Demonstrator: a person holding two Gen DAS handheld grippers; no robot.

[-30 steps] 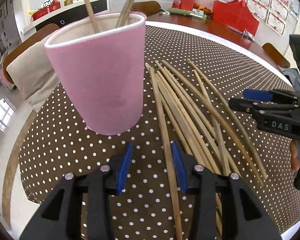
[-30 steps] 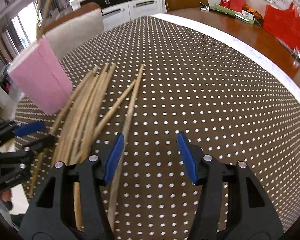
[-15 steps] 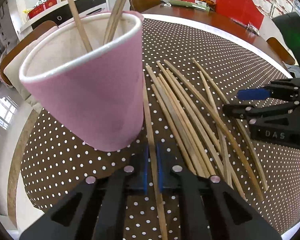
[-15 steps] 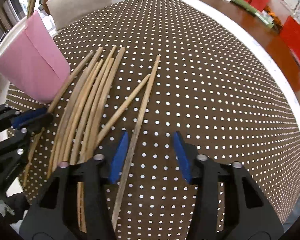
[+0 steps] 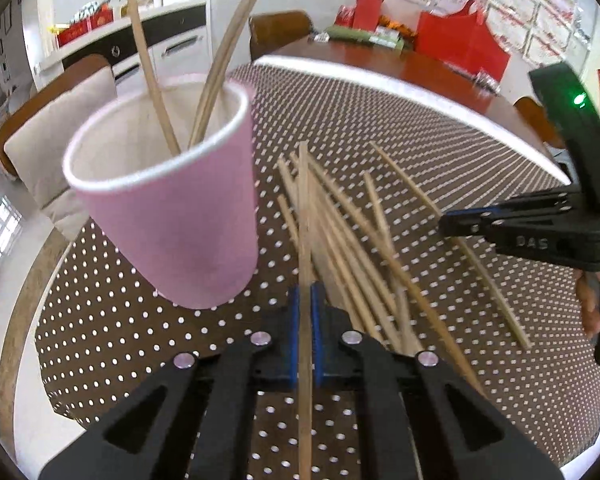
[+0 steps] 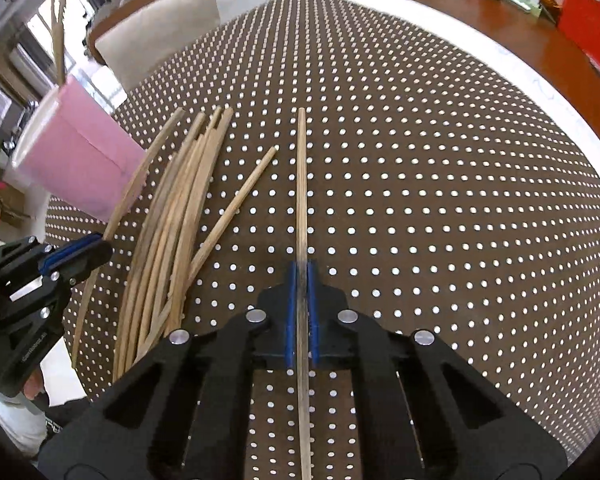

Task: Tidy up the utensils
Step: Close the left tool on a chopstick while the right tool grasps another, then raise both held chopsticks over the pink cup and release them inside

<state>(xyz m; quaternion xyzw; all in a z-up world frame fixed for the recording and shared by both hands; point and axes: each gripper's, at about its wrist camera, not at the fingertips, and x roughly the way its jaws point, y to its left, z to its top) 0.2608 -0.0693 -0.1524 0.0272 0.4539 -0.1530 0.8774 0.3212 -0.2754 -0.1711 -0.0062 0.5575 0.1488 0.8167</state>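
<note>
Now both grippers clamped: left gripper [image 5: 305,312] fingers pinch one chopstick [image 5: 305,216] beside pink cup [image 5: 168,216]; right gripper [image 6: 301,292] fingers just closed on another chopstick [image 6: 301,184]. Loose chopsticks [image 6: 172,224] lie on bench [image 6: 440,184].

The right claw [image 6: 300,312], its blue-padded jaws just closed, pinches a single thin wooden chopstick [image 6: 301,184] above the brown white-dotted counter [image 6: 440,168], just right of the loose bundle of wooden chopsticks [image 6: 172,216], beyond which stand the pink paper cup [image 6: 76,168] and left claw [image 6: 78,254].
</note>
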